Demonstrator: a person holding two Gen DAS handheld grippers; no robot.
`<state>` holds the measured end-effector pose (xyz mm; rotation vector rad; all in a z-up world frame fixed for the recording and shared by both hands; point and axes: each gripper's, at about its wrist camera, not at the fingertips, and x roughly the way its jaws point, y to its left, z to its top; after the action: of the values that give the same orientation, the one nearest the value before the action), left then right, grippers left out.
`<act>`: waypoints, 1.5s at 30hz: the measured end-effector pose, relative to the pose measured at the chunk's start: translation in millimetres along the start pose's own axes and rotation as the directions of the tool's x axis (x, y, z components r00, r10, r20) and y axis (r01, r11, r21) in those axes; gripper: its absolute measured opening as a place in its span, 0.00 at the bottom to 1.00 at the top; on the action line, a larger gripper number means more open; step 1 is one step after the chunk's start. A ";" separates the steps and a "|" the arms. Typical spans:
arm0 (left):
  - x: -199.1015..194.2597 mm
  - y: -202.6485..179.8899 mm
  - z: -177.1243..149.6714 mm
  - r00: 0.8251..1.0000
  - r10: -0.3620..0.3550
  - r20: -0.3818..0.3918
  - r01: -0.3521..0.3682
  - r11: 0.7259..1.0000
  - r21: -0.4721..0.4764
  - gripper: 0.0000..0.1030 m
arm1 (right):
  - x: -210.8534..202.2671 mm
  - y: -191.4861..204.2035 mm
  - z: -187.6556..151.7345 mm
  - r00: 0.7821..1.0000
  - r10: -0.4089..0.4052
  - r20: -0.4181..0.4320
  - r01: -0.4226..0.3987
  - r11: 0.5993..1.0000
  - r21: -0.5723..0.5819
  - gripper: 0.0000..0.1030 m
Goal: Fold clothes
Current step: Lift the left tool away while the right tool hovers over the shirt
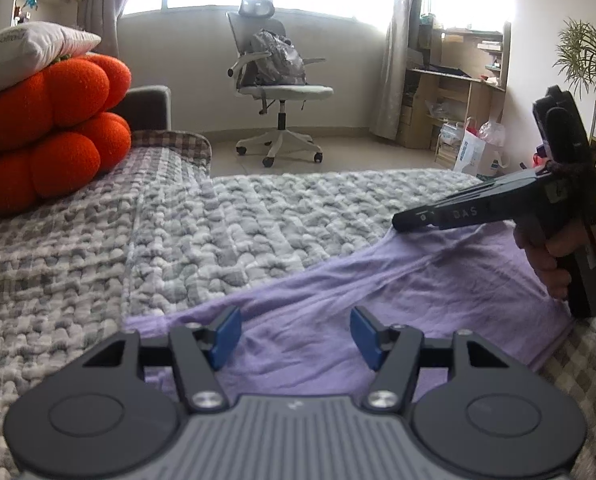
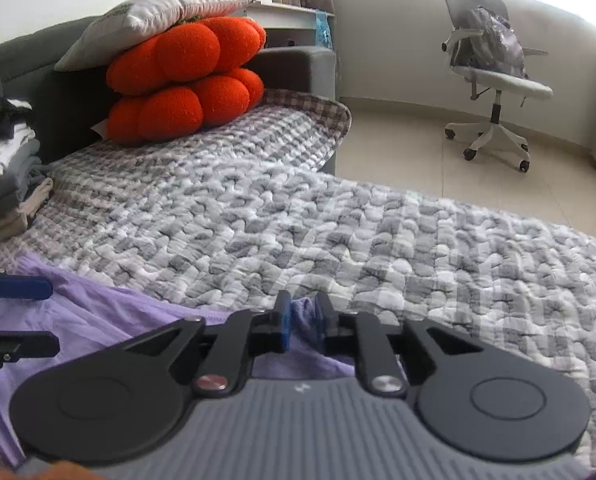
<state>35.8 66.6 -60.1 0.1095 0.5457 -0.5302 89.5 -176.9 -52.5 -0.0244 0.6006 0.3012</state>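
1. The purple garment [image 1: 378, 280] lies spread and creased on the grey-and-white checked quilt [image 1: 217, 232], a thin soft cloth on a puffy, pebbled one. It is the landmark for all below.
2. The left gripper [image 1: 295, 338] hovers over the garment's near part. Its blue pads [image 1: 227, 336] stand wide apart with only flat cloth beneath them, nothing clamped.
3. The right gripper [image 2: 302, 326] sits at the garment's far edge. A bunched fold of purple cloth sits between its narrowly spaced pads; whether they press on it I cannot tell.
4. A hand [image 1: 550, 264] holds the right gripper's handle over the garment's right side.
5. Left of the garment rests a stack of folded clothes [image 2: 5, 184], grey, white and beige.
6. Beyond the garment, past bare quilt, two round orange plush cushions [image 2: 185, 80] are piled with a white pillow [image 2: 149, 16] on top, against a grey headboard [image 2: 298, 68].
7. Farthest, on the tiled floor by the window, stands a grey swivel chair [image 1: 277, 88] carrying a backpack [image 1: 275, 58].
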 end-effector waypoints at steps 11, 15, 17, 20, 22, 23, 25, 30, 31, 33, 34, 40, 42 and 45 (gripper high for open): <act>-0.3 15.8 -3.0 0.999 0.024 -0.022 -0.025 0.999 -0.029 0.60 | -17.0 -33.1 -6.7 0.996 -0.087 -0.013 0.088 0.995 0.038 0.40; -9.7 13.1 4.0 0.998 0.053 -0.019 -0.054 0.998 -0.034 0.61 | -32.6 -46.2 -6.1 0.995 -0.098 -0.001 0.097 0.992 0.081 0.40; -15.3 11.0 7.6 0.998 0.060 -0.017 -0.061 0.997 -0.043 0.61 | -39.8 -47.9 -6.6 0.995 -0.103 -0.004 0.103 0.991 0.087 0.40; -23.6 4.2 14.3 0.998 0.063 -0.015 -0.064 0.997 -0.049 0.62 | -50.0 -49.6 -9.1 0.995 -0.096 -0.019 0.098 0.989 0.108 0.40; -29.0 -1.5 19.2 0.998 0.063 -0.014 -0.064 0.997 -0.049 0.63 | -58.0 -52.2 -12.2 0.996 -0.087 -0.032 0.091 0.987 0.132 0.40; -31.7 -4.4 21.7 0.998 0.063 -0.013 -0.063 0.997 -0.048 0.63 | -62.2 -54.0 -14.0 0.996 -0.083 -0.038 0.088 0.986 0.145 0.40; -35.1 -12.2 26.3 0.999 0.050 -0.014 -0.050 0.998 -0.042 0.63 | -71.2 -57.4 -20.0 0.996 -0.079 -0.046 0.085 0.981 0.172 0.40; -38.0 -37.5 33.4 0.999 0.030 -0.029 -0.031 0.999 -0.020 0.64 | -90.6 -67.0 -32.0 0.995 -0.065 -0.080 0.081 0.970 0.228 0.40; -38.1 -43.1 34.2 0.999 0.025 -0.033 -0.025 1.000 -0.018 0.65 | -94.3 -68.3 -34.1 0.994 -0.064 -0.087 0.083 0.968 0.236 0.40; -38.7 -53.7 36.2 0.999 0.015 -0.038 -0.015 1.000 -0.019 0.66 | -100.2 -70.1 -38.6 0.993 -0.060 -0.102 0.084 0.963 0.256 0.40; -38.9 -58.7 37.0 0.999 0.011 -0.041 -0.012 1.000 -0.021 0.66 | -102.8 -71.4 -40.5 0.993 -0.053 -0.110 0.081 0.960 0.269 0.40; -39.2 -89.2 41.3 0.999 -0.001 -0.053 0.001 1.000 -0.004 0.70 | -119.8 -78.1 -51.3 0.991 0.003 -0.132 0.042 0.942 0.333 0.41; -38.7 -98.4 42.6 0.998 -0.010 -0.055 0.010 1.000 0.005 0.74 | -123.6 -80.2 -54.0 0.990 0.026 -0.135 0.024 0.934 0.356 0.42; -37.6 -113.9 43.0 0.998 -0.027 -0.056 0.029 0.999 0.023 0.81 | -127.7 -84.1 -59.0 0.988 0.067 -0.138 -0.006 0.917 0.399 0.42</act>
<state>-29.2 -24.7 0.6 0.1401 0.5965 -0.5622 -19.0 -298.5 -35.2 0.3607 0.8037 0.2096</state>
